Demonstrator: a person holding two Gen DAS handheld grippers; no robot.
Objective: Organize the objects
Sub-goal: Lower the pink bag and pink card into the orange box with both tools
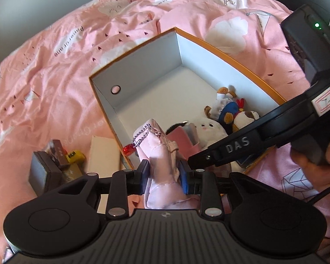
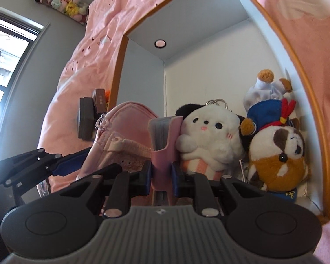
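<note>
At the bottom centre of the left wrist view, the left gripper (image 1: 162, 177) has its jaws on either side of a pink pouch (image 1: 162, 169), pads touching the fabric; whether they still squeeze I cannot tell. In the right wrist view the right gripper (image 2: 161, 173) pinches a pink notebook (image 2: 164, 145) standing beside a white plush (image 2: 205, 136). Both items sit at the near end of the orange-rimmed box (image 1: 140, 44), with more plush toys toward the right wall. This looks like the placing step; next, each gripper should release and lift clear. Small boxes (image 1: 55, 160) wait outside at lower left.
</note>
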